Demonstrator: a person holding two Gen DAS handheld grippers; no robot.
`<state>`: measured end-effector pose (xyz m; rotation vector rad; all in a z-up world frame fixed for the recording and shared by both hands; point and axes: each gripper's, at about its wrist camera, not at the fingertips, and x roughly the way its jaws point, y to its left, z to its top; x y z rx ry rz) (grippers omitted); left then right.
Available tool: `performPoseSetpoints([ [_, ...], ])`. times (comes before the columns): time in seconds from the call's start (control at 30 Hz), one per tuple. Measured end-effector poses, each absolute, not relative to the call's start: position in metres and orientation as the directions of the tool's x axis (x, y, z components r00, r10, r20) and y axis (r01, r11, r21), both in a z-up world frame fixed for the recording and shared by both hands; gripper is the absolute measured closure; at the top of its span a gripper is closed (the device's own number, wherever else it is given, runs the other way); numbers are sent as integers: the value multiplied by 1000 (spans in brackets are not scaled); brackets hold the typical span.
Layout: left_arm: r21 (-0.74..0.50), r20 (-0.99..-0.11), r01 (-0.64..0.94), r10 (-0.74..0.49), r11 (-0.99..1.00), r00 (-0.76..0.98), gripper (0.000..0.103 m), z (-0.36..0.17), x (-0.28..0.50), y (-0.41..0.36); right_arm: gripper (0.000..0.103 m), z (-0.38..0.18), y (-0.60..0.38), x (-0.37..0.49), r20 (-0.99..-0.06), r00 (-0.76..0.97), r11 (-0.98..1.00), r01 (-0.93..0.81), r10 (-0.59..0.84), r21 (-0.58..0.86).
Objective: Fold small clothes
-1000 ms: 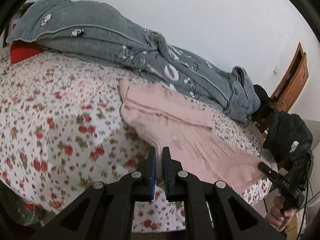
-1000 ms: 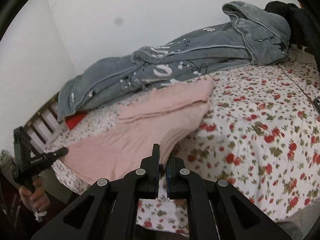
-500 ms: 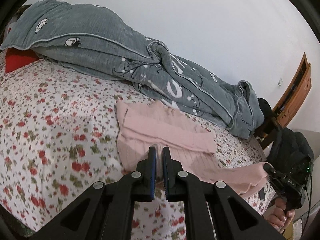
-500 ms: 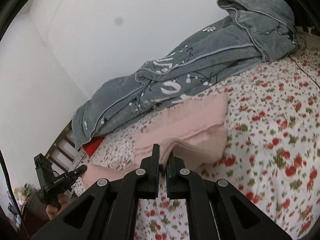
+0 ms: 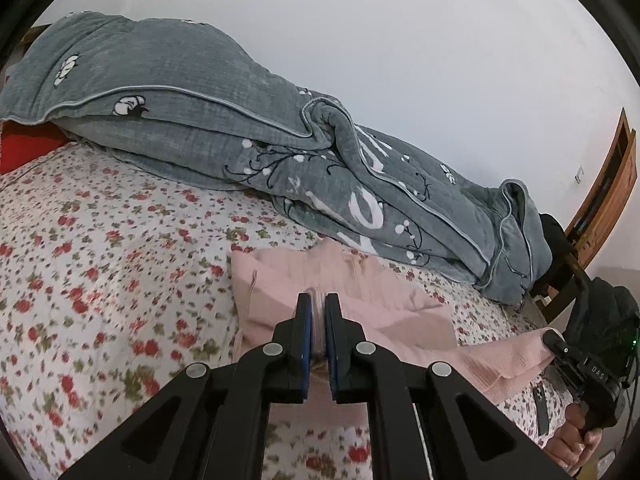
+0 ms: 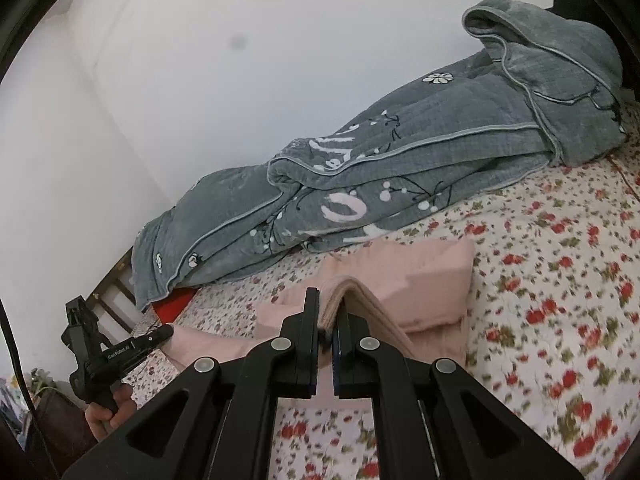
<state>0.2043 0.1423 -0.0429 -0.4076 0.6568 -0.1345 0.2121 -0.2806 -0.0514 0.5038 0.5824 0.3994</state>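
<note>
A pink garment [image 5: 352, 300] lay on the bed sheet [image 5: 100, 280], a white cloth printed with small red flowers, just in front of a rolled grey quilt [image 5: 248, 136] that ran along the white wall [image 5: 400, 40]. The left gripper [image 5: 319, 308] was pinched on a bunched edge of the garment, the cloth visible between its blue-lined fingers [image 5: 306, 336]. The right gripper [image 6: 329, 312] was likewise clamped on several stacked layers of the same garment [image 6: 424, 280], which rose in a ridge between its fingers. The part of the garment nearer the quilt lay as a flat folded block; the nearer hem was lifted off the sheet and stretched between the two grippers. In the left wrist view the right gripper appeared at lower right, held in a hand [image 5: 576, 440], with the pink hem reaching its tip. A red pillow [image 5: 24, 148] showed under the quilt's end. A wooden door [image 5: 612, 196] and a dark jacket [image 5: 604, 308] stood beyond the bed.
</note>
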Motion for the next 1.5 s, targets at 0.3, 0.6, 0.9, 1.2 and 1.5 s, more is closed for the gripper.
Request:
performPoseSetpoints([
  [0.3,-377,-584,-13,-227,926,779,96,-61,260,138,98,-68,-276,265,-422,764,809,-213,487,548],
  [0.6,-380,-628,-51,-217,924,748,96,-96,328,138,98,-103,-276,329,-466,745,812,-171,477,558],
  [0.9,-380,-671,-97,-203,920,713,94,-141,386,142,97,-144,-269,397,-533,732,840,-96,423,535],
  [1.2,-468,-649,-94,-270,878,711,54,-174,396,160,76,-192,-274,424,-593,696,841,-30,405,540],
  [1.5,-542,-559,-63,-304,838,772,27,-168,389,173,73,-200,-262,424,-643,679,890,-31,353,456],
])
